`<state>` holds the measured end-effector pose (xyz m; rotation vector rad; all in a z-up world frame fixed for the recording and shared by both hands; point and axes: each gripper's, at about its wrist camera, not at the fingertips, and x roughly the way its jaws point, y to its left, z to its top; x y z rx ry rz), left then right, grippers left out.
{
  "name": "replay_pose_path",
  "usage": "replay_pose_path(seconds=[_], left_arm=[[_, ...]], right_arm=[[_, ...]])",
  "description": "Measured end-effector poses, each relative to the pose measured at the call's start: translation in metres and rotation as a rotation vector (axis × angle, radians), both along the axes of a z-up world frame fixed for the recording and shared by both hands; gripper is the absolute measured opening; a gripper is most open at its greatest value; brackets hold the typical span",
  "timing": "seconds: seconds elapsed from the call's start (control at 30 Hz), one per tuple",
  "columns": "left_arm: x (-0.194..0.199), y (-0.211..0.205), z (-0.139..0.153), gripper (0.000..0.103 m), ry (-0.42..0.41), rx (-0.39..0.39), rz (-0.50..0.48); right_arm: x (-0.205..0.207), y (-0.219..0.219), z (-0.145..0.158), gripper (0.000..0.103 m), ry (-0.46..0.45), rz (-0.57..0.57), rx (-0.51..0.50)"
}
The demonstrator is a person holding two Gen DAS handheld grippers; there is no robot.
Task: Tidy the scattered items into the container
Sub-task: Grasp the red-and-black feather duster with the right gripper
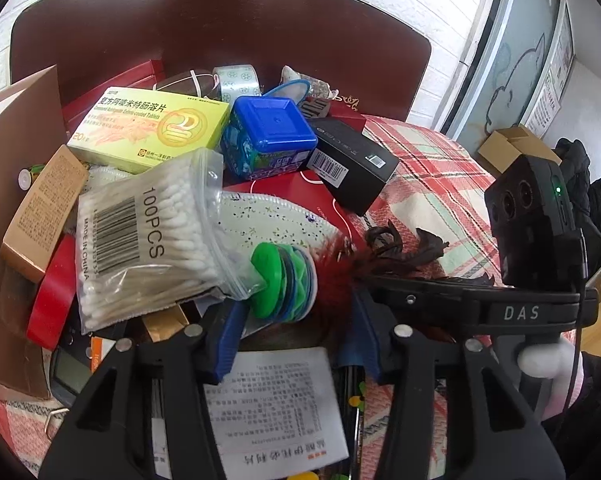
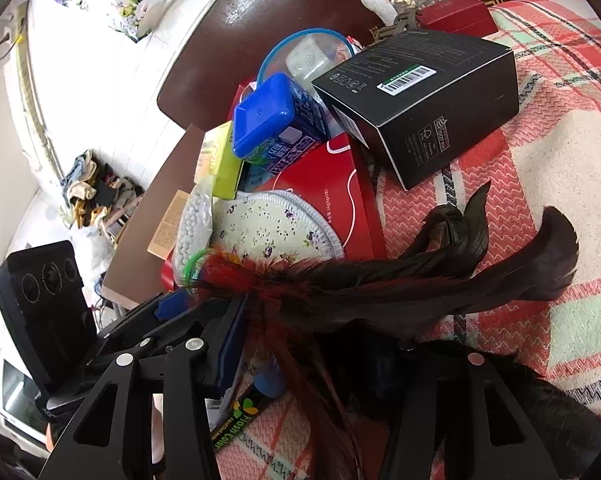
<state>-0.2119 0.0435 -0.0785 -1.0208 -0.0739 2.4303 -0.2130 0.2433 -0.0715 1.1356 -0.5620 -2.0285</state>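
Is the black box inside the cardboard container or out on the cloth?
Partly out. The black box leans on the red box with its lower end on the plaid cloth.

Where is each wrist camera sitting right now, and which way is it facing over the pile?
Left wrist: low behind the left gripper, facing the box pile and cotton swab bag; its fingers frame the green-based feather shuttlecock, and the right gripper shows at right.
Right wrist: behind the right gripper, facing across the plaid cloth, feathers filling the foreground; the left gripper's tracker shows at left.
Shared: shuttlecock, blue-lidded container, black box.
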Motion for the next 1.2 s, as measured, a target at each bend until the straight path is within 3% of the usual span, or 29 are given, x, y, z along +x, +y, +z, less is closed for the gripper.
replay_pose_path(seconds=[0.3,0.4,0.57,0.9,1.2], left_arm=[[0.029,0.005,0.031,0.047,0.075,0.022,-0.023],[0.045,0.007,0.044,0.047,0.108,0.013,-0.027],[0.070,0.007,0.062,0.047,0.151,0.017,-0.033],[0.113,-0.008,0.093,0.047,0.230,0.055,-0.016],[0.129,-0.040,0.103,0.047,0.258,0.081,0.031]], right_arm=[[0.024,0.007,0.032,0.053,0.056,-0.018,0.017],[0.038,0.008,0.046,0.044,0.087,-0.002,0.018],[0.064,0.009,0.067,0.040,0.136,0.005,0.012],[0.102,0.005,0.103,0.039,0.220,0.030,-0.005],[0.113,-0.023,0.122,0.039,0.267,0.085,-0.004]])
